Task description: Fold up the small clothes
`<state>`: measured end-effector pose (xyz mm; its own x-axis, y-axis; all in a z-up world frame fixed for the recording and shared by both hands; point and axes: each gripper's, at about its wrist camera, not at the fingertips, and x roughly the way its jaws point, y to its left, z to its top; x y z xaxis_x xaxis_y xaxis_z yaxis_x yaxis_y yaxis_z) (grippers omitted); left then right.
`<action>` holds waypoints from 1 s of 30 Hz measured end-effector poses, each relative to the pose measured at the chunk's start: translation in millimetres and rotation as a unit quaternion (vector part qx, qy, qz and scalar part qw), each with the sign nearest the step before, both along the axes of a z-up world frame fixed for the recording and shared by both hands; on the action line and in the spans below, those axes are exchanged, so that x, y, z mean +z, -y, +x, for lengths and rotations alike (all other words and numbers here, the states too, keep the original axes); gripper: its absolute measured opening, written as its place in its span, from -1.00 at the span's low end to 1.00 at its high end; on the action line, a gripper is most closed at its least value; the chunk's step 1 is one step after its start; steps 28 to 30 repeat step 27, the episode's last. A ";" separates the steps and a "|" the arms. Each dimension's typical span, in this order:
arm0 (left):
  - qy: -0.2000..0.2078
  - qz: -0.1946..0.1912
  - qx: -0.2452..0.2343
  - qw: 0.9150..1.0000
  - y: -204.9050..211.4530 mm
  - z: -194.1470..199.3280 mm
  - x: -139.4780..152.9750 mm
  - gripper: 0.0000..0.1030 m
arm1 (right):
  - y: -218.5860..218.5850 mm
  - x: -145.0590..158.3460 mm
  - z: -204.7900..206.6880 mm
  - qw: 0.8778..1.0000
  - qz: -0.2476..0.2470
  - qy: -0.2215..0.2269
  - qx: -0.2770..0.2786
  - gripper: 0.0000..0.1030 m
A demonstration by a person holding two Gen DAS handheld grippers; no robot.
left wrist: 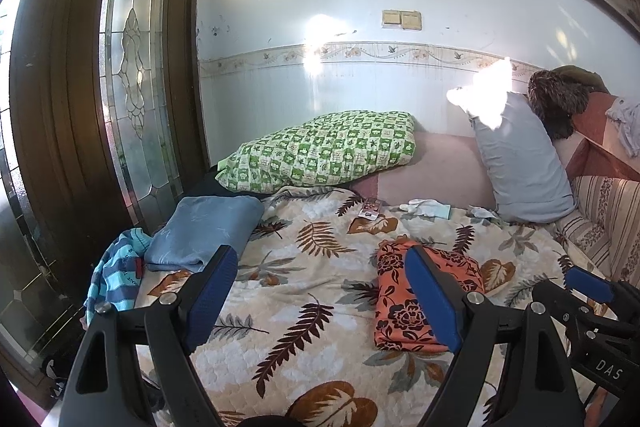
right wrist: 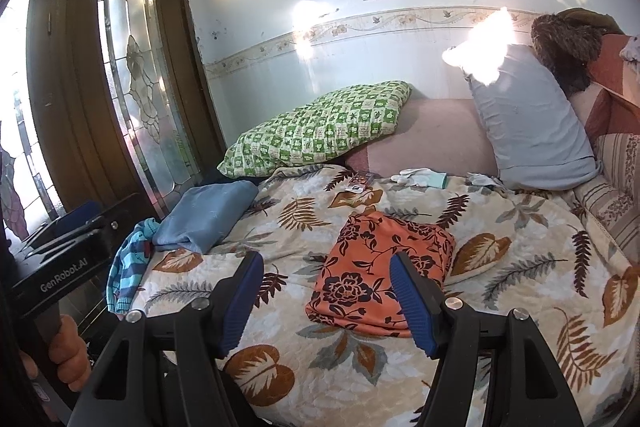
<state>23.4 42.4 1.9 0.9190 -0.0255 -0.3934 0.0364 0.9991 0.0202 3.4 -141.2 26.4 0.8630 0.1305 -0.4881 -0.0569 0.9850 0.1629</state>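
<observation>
We count one folded orange floral cloth (right wrist: 380, 267) mid-bed, one folded blue cloth (right wrist: 208, 217), one striped blue garment (left wrist: 116, 275) half hidden at the bed's edge. Left tongs (left wrist: 324, 295) and right tongs (right wrist: 326, 301) spread, empty.

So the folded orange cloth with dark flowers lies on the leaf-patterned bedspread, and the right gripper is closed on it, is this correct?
Not quite. The folded orange cloth with dark flowers does lie on the leaf-patterned bedspread, but the right gripper is open and holds nothing: the right wrist view shows its jaws standing apart above the bed, clear of the cloth.
</observation>
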 end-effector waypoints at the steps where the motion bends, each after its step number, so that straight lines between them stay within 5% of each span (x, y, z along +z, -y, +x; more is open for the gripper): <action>1: -0.001 0.000 -0.001 1.000 -0.2 1.4 0.6 0.67 | 0.2 0.9 1.3 1.000 0.000 0.001 -0.002 0.35; 19: 0.023 -0.005 -0.005 1.000 0.5 -29.6 37.2 0.67 | 1.7 37.8 -22.8 0.999 0.006 0.046 0.005 0.35; 30: 0.006 -0.010 0.004 1.000 6.4 2.4 28.2 0.67 | 14.2 23.2 1.4 0.999 0.025 0.028 0.012 0.39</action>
